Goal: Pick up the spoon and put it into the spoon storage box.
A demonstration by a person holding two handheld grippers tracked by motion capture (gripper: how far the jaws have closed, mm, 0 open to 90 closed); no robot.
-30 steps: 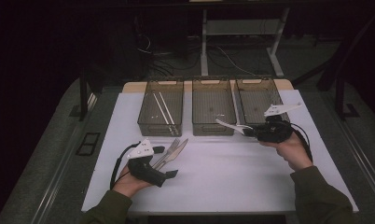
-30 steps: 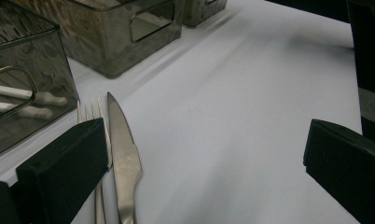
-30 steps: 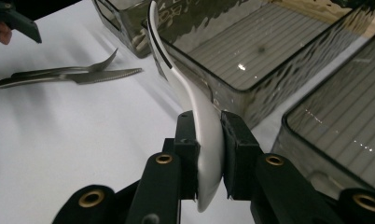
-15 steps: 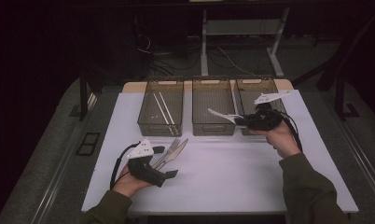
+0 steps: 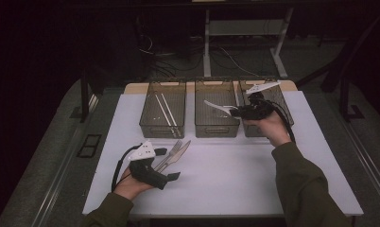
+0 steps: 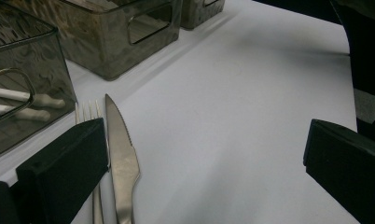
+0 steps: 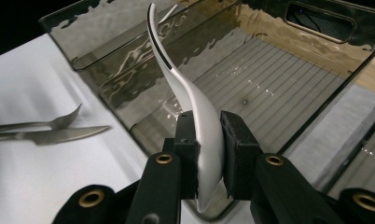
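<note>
My right gripper (image 5: 236,112) is shut on the bowl end of a pale spoon (image 5: 215,107), holding it above the middle clear bin (image 5: 217,128). In the right gripper view the spoon (image 7: 195,107) stands on edge between the pads, with its handle reaching over the bin's ribbed floor (image 7: 279,79). My left gripper (image 5: 169,164) rests on the white table with its jaws wide open and nothing between them. A metal fork (image 5: 173,147) and knife (image 5: 180,151) lie right beside its far jaw. In the left gripper view the knife (image 6: 121,158) and the fork (image 6: 87,110) lie by the left jaw.
Three clear bins stand in a row at the back of the white table (image 5: 226,179). The left bin (image 5: 162,128) holds white chopsticks (image 5: 165,109); the right bin (image 5: 255,130) sits behind my right hand. Dark floor surrounds the table.
My right hand has carried the spoon away from me and leftward, from in front of the right bin to above the middle bin. The left gripper, fork and knife stayed put.
</note>
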